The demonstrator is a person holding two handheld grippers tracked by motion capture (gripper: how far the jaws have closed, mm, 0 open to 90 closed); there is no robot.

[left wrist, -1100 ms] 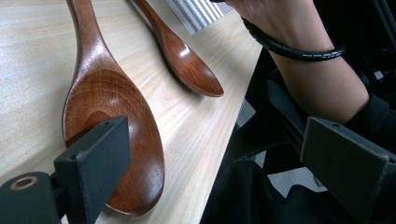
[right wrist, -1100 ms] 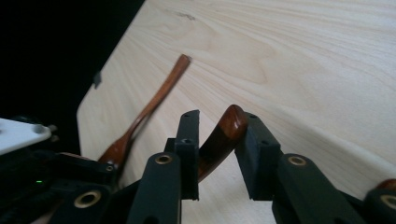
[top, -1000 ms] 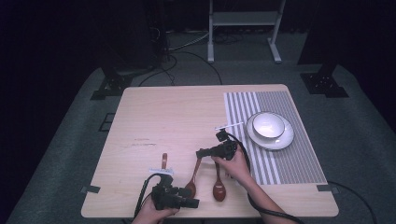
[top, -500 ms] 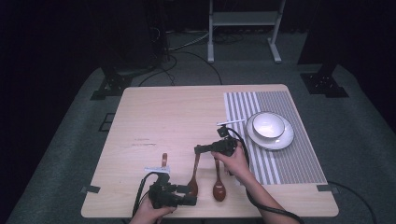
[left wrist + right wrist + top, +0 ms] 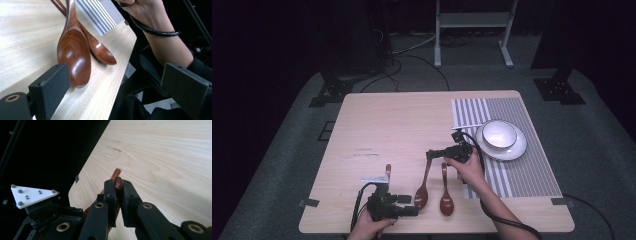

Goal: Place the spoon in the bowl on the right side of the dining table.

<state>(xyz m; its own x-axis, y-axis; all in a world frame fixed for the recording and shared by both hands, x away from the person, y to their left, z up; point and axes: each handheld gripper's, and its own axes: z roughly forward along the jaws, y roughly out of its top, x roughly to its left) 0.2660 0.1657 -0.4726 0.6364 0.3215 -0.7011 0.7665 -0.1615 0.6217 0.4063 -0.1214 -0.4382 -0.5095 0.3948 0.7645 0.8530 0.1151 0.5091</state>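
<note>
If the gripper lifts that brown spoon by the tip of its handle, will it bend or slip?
The spoon looks like solid wood, so it probably stays stiff. Its surface shines glossy, so it might slip. The right gripper pinches only the handle's end, so the heavier bowl may droop.

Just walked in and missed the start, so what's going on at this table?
A person works two handheld grippers over a wooden table. The right gripper is shut on the handle tip of a wooden spoon; a second spoon lies beside it. The left gripper sits open at the near edge, by the first spoon's bowl. A white bowl on a plate rests on the striped mat.
</note>
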